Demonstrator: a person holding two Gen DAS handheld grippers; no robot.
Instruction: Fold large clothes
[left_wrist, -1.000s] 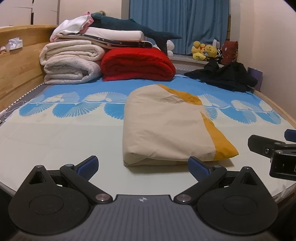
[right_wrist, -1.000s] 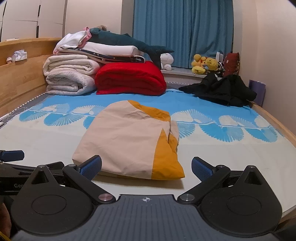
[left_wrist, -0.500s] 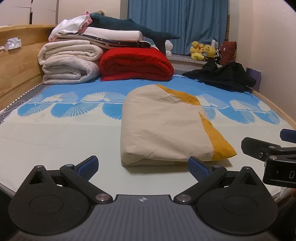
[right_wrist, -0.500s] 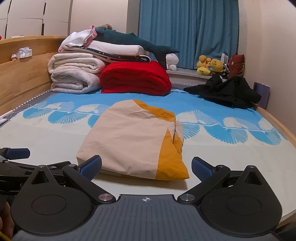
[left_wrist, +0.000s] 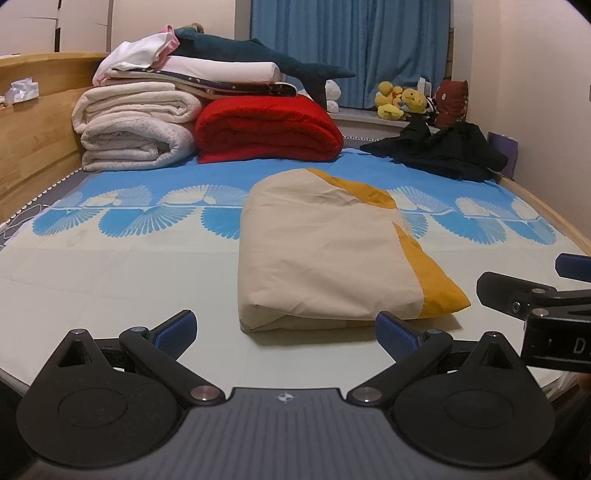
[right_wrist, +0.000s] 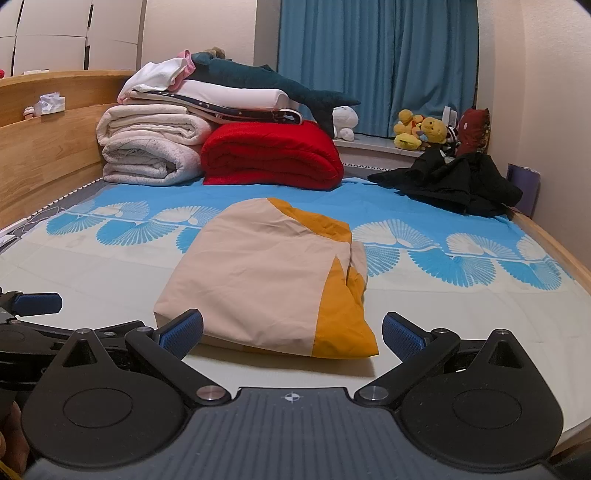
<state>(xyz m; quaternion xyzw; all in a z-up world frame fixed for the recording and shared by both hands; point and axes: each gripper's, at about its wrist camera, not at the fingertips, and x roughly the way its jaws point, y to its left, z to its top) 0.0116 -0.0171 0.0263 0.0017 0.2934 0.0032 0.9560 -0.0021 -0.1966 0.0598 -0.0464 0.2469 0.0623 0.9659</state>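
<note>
A bed (left_wrist: 110, 273) with a blue fan-patterned sheet fills both views, with a red blanket (left_wrist: 266, 129) and white folded blankets (left_wrist: 136, 125) stacked at its far end and a black garment (right_wrist: 454, 181) off to the right. The folded beige and yellow cloth (left_wrist: 325, 251) lies mid-bed. The left gripper (left_wrist: 286, 330) and right gripper (right_wrist: 291, 332) hover just short of its near edge, both with jaws spread wide, holding nothing

- We are holding our left tool (left_wrist: 286, 330) with its fingers spread wide, gripping nothing, just short of the folded beige-and-yellow cloth (left_wrist: 328, 254) lying on the bed (left_wrist: 122, 280).
- Our right tool (left_wrist: 543, 299) is showing at the right edge.
</note>
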